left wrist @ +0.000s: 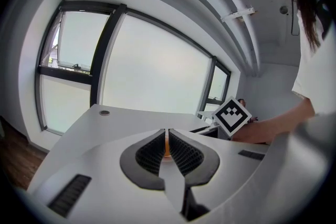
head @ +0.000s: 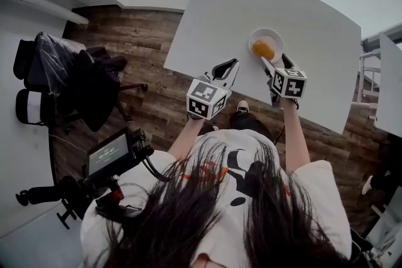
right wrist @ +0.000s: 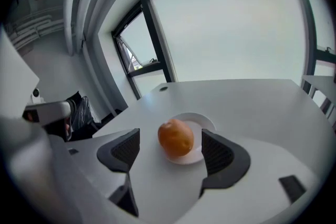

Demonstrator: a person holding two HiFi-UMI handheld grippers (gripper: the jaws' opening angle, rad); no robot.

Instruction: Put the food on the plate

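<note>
Food (right wrist: 176, 137) lies on the plate (right wrist: 206, 123); we hold right tongs (head: 276, 63) open just below it, left tongs (head: 231, 66) closed at the lower edge of the table (head: 301, 9).

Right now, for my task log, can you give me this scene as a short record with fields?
food: orange, rounded, lying on the plate
plate: white, on the white table
right gripper: open, jaws apart either side of the food, not touching it
left gripper: shut, holding nothing, left of the plate
task state: food appears to be on the plate
</note>
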